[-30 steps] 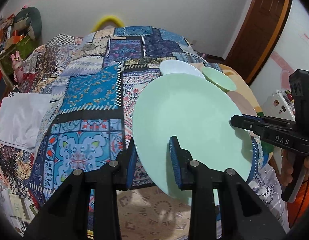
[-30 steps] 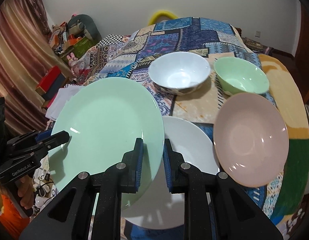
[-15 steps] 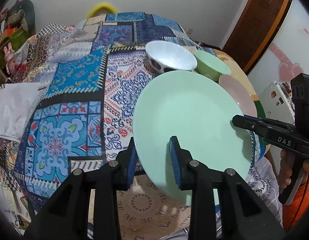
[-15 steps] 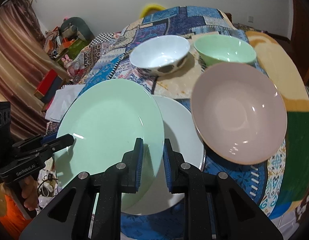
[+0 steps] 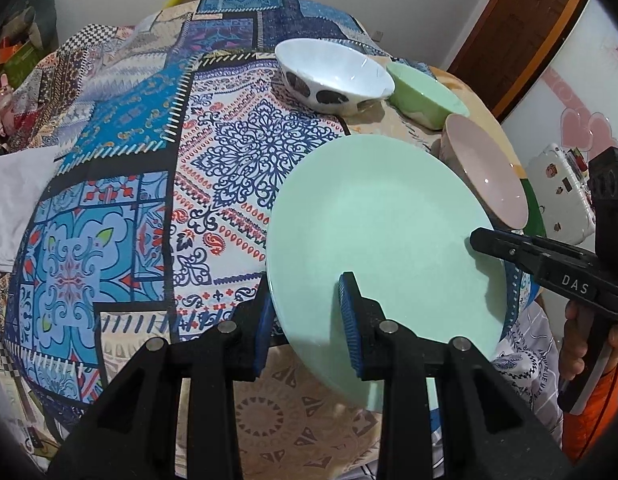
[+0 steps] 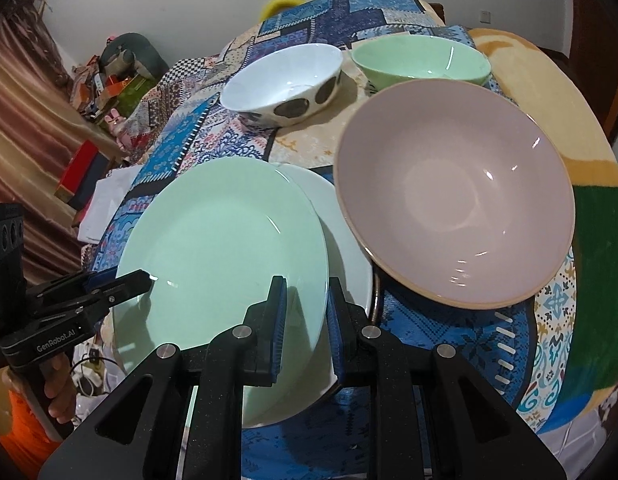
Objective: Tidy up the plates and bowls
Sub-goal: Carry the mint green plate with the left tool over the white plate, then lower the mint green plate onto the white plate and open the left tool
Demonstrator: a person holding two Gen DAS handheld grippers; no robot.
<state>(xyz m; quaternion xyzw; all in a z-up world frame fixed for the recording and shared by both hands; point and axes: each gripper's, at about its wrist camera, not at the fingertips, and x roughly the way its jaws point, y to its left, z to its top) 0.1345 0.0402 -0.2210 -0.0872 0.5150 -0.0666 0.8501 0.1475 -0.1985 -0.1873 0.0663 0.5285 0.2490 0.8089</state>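
Observation:
Both grippers hold one mint green plate (image 5: 381, 240), also in the right wrist view (image 6: 221, 248). My left gripper (image 5: 307, 316) is shut on its near left rim. My right gripper (image 6: 303, 322) is shut on its right rim. The plate hangs tilted just above a white plate (image 6: 341, 232) on the patterned tablecloth (image 5: 129, 184). A pink bowl (image 6: 457, 196) sits right of it, also in the left wrist view (image 5: 485, 168). A white spotted bowl (image 6: 285, 80) and a green bowl (image 6: 421, 60) stand behind.
The round table's edge (image 6: 589, 128) curves at the right. A white folded cloth (image 5: 9, 200) lies at the left. Clutter and a curtain (image 6: 25, 104) stand beyond the table. A wooden door (image 5: 521, 28) and a white appliance (image 5: 561, 184) are at the right.
Both grippers have carried the green plate forward and down toward the table. The bowls and the white plate look closer now. Both grips are unchanged.

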